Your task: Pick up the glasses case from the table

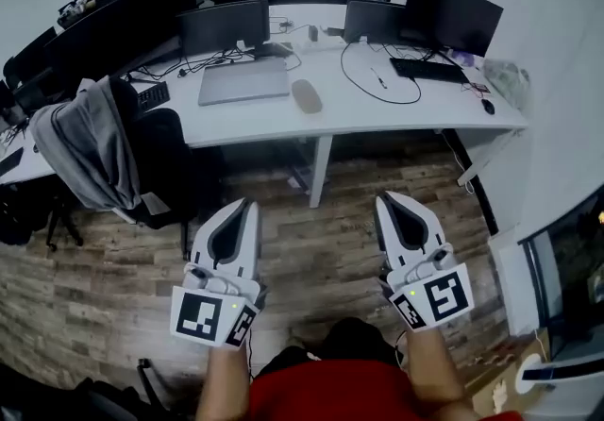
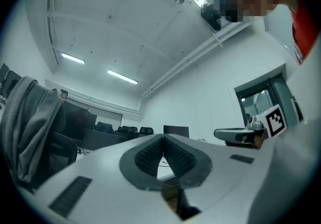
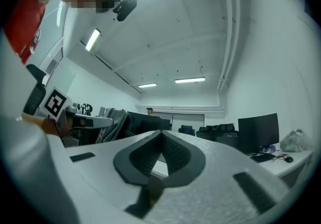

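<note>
What looks like the glasses case [image 1: 306,95], a grey oval, lies flat on the white tabletop [image 1: 349,115] at 12 o'clock in the head view. Its long axis runs roughly from 11 to 5 o'clock. A closed laptop [image 1: 243,81] sits just at its 9 o'clock and a keyboard [image 1: 429,70] lies off at its 2 o'clock.

The left claw [image 1: 249,205] and right claw [image 1: 386,197] hang over the wood floor [image 1: 321,249], well apart from the case, each clenched on nothing. A chair [image 1: 165,159] draped with a grey jacket [image 1: 85,145] stands at 10 o'clock of the left claw.
</note>
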